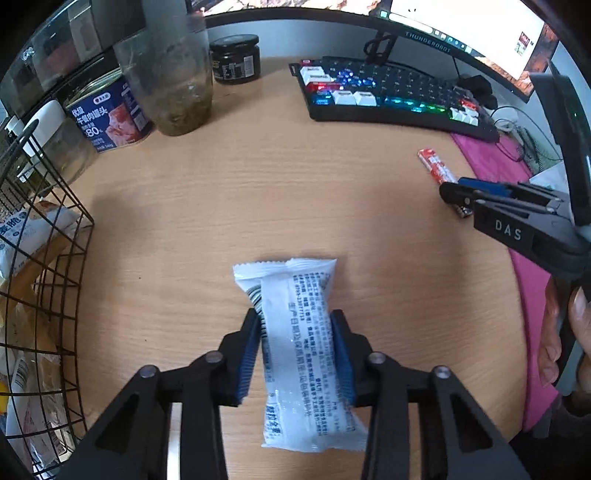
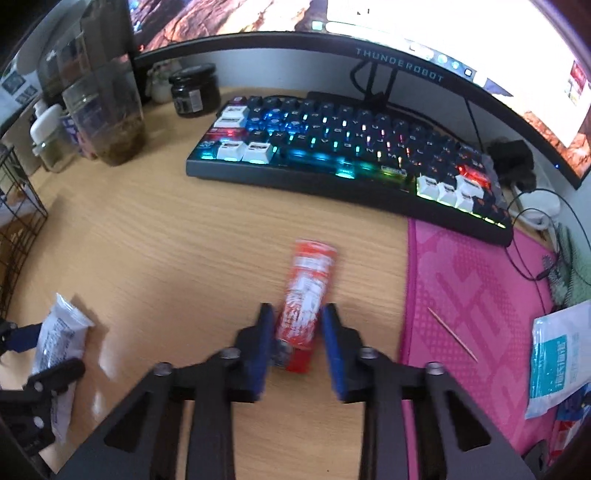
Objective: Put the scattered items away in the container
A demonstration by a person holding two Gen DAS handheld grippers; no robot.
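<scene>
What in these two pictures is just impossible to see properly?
- Wire basket, left wrist view: cut off by the left edge, so its contents show only in part.
- White packet: its front is hidden, face down on the desk.
- Red packet, right wrist view: print blurred; the near end sits behind the right gripper.

wire basket: cut off by left edge, contents partly hidden | white packet: print too small to read | red packet: motion-blurred | monitor: cropped at top
</scene>
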